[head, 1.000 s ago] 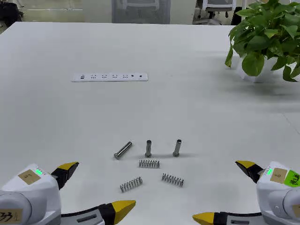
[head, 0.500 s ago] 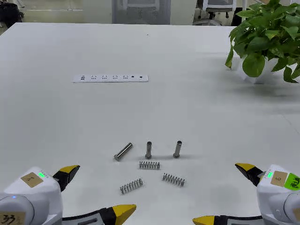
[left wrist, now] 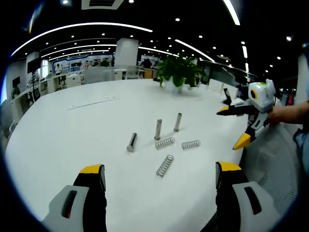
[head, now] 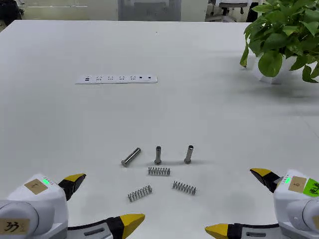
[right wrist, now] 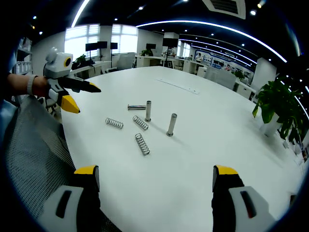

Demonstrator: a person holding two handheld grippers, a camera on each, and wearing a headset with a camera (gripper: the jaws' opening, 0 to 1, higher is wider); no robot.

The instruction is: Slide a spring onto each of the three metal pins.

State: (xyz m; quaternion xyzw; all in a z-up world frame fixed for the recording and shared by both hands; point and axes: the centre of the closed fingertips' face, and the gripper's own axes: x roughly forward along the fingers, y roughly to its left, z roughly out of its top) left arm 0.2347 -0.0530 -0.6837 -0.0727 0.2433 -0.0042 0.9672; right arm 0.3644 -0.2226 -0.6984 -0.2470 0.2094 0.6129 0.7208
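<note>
Nothing on the white surface (head: 199, 109) has moved in the last second; only the headset view shifted slightly. The left pin (head: 130, 157) lies flat, the middle pin (head: 158, 155) and right pin (head: 189, 154) seem to stand upright, with the far spring (head: 159, 171), left spring (head: 139, 193) and right spring (head: 184, 187) loose just near of them. The left claw (head: 102, 199) and right claw (head: 238, 201) stay spread and empty at the near edge, so all 3 springs remain to be fitted.

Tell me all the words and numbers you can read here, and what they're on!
"33": on the label on the left gripper, maybe cut off.
The tan stickers on both, and the green sticker on the right gripper: too small to read.
The power strip markings: unreadable.
</note>
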